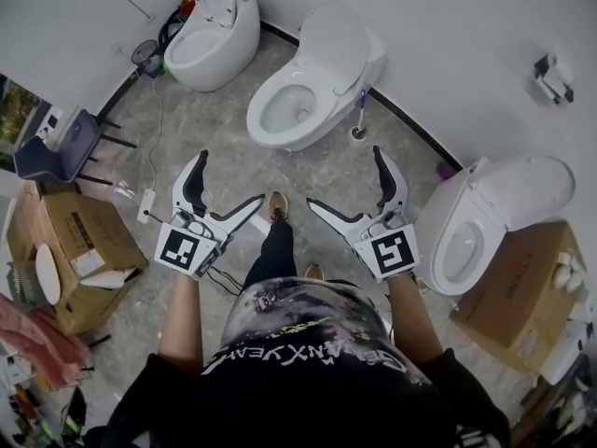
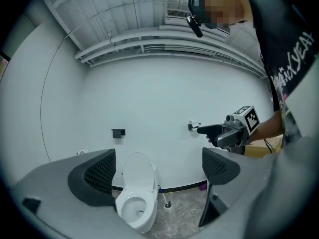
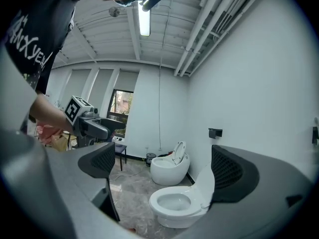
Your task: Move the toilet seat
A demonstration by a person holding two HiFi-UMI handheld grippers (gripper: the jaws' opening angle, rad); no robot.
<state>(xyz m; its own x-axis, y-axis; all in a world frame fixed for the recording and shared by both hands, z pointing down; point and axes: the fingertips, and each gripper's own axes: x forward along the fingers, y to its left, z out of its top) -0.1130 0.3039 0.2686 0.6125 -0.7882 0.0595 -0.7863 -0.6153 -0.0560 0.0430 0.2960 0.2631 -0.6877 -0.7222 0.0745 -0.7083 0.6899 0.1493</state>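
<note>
One toilet seat (image 1: 334, 47) upright, axis vert.

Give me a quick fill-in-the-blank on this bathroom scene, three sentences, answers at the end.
The toilet brush stands beside the ___ toilet, whose lid is up.
The head view shows ___ toilets in all.
The left gripper and right gripper both hold nothing, their jaws ___.
Missing words: middle; three; open.

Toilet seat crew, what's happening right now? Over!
Left gripper open, empty. Right gripper open, empty. Middle toilet ahead, lid up, untouched. Toilet brush beside it, not blocking.
</note>
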